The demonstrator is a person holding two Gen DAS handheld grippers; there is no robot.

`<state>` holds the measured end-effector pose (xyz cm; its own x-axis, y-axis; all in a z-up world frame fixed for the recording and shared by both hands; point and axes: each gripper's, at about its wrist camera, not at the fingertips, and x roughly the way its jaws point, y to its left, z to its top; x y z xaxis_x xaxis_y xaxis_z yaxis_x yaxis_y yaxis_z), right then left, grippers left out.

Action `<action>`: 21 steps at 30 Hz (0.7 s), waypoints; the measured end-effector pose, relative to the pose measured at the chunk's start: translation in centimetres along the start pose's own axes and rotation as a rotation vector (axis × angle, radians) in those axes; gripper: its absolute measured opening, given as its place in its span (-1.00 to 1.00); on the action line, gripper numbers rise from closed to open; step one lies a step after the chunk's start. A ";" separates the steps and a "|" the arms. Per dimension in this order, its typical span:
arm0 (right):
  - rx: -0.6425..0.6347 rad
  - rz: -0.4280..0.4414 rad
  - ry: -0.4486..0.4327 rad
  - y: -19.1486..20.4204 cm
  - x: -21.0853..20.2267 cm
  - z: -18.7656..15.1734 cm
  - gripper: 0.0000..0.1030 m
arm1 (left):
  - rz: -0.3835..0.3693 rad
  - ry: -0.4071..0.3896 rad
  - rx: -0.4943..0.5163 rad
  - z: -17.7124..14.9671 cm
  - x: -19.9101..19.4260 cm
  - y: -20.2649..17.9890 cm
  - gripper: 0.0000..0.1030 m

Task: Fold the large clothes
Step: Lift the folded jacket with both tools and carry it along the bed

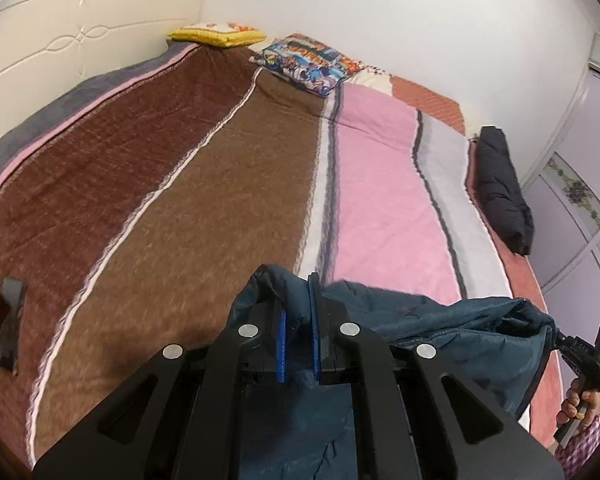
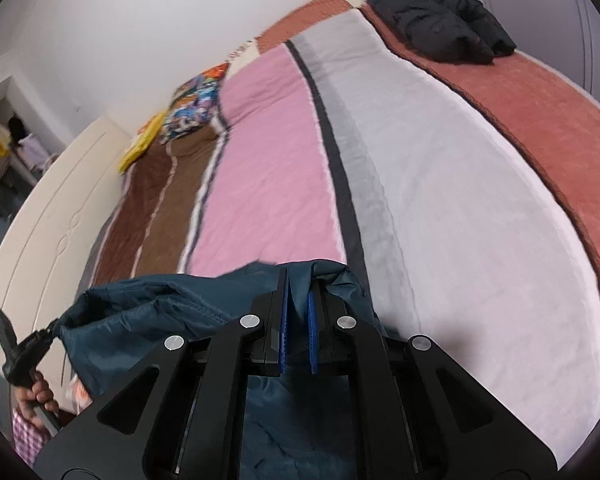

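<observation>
Both tools carry the same garment. Left gripper (image 1: 299, 332) has its blue pads nearly together, pinching a fold of the teal jacket (image 1: 440, 328); right gripper (image 2: 296, 326) does likewise, pads clamped on the jacket's other end. In the left view the right-hand tool shows at far right w/ a hand (image 1: 580, 404) on its handle; in the right view the left-hand tool sits far left, gripped by the other hand (image 2: 40, 396). So the jacket hangs stretched betw. the two, long axis running hand to hand, across the near edge of the bed (image 1: 160, 200), its bulk drooping below the tools & out of view. Key relation: open bedspread lies straight ahead & below both grippers, neither hand clearly nearer, so laying it flat looks like an even forward set-down. Ahead: striped blanket, brown then pink (image 2: 268, 152) then pale. Off to the right side a folded black jacket (image 2: 440, 20) sits near the bed edge, well apart. Pillows (image 1: 304, 60) at the far end by the headboard (image 1: 80, 40). A dark blurred item (image 1: 8, 324) on the left edge, can't tell what. Landing zone looks unobstructed.
</observation>
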<state>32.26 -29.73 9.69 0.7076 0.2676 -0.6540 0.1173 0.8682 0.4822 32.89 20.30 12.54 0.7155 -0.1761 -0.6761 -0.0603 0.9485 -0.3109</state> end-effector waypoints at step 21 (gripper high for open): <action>0.002 -0.182 0.158 -5.5 19.0 -1.5 -0.85 | 0.138 0.200 -0.040 -2.0 19.8 2.4 -0.79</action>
<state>44.03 -28.78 -6.24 0.5570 0.1688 -0.8132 0.2347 0.9072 0.3491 45.53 18.60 -2.97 0.5470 -0.0984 -0.8314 -0.1782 0.9566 -0.2304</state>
